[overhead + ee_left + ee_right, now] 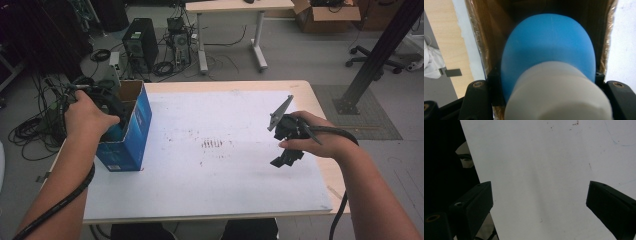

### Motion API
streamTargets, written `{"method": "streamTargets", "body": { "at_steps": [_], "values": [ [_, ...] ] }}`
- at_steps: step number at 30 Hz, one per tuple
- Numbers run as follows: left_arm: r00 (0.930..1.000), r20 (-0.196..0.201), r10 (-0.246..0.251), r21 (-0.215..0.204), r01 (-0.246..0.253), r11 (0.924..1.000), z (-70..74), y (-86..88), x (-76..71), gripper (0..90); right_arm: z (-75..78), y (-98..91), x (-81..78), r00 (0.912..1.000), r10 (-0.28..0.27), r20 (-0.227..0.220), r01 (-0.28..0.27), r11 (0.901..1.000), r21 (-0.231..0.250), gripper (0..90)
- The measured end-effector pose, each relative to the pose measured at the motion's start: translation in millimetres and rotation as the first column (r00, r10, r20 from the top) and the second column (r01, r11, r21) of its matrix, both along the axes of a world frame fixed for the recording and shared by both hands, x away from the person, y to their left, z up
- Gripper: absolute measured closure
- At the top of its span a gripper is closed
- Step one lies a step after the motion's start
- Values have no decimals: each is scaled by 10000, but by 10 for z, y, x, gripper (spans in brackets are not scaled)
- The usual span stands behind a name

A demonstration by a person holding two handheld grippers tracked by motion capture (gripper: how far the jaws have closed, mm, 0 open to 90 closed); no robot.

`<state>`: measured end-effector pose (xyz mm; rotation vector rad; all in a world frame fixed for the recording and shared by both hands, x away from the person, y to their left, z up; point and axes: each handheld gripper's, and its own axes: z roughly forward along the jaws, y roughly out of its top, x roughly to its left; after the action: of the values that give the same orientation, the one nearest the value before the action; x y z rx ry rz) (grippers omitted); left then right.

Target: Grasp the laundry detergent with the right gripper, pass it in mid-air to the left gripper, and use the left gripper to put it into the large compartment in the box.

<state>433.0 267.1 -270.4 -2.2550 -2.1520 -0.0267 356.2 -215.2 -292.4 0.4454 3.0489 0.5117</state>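
Note:
A tall blue carton (131,131) stands open on the left side of the white table top (215,170). My left gripper (111,107) reaches down into its mouth, mostly covered by the hand. In the left gripper view, the left gripper (546,75) is shut on a blue rounded bulb (549,42) with a pale grey-white base (556,97), held between the carton's brown inner walls (481,45). My right gripper (287,157) hovers over the right part of the table, pointing down. Its jaws stand wide open with nothing between them, as the right gripper (539,195) view shows.
On the floor beyond the table stand a computer tower (140,42) and tangled cables (37,125). A second desk (235,30) stands farther back. A black slanted post (380,55) rises at the right. The wooden table edge (330,175) borders the white sheet.

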Motion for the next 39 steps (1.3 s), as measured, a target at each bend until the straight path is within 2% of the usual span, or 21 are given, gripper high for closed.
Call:
{"method": "streamTargets", "body": {
  "at_steps": [17, 23, 39],
  "values": [
    [9998, -180, 18, 67, -17, 10000, -139, -6, 20, 380, -42, 9, 10, 10000, 26, -81, -27, 10000, -15, 72],
    [9992, -402, 42, 163, -36, 9999, -218, 19, 29, 379, -48, 13, 8, 9999, 45, -105, -46, 10000, -29, 71],
    [9996, -263, -30, 24, 31, 10000, -242, 51, 14, 376, -34, 26, 1, 9999, 59, -85, -59, 10000, 27, 71]
  ]
}}
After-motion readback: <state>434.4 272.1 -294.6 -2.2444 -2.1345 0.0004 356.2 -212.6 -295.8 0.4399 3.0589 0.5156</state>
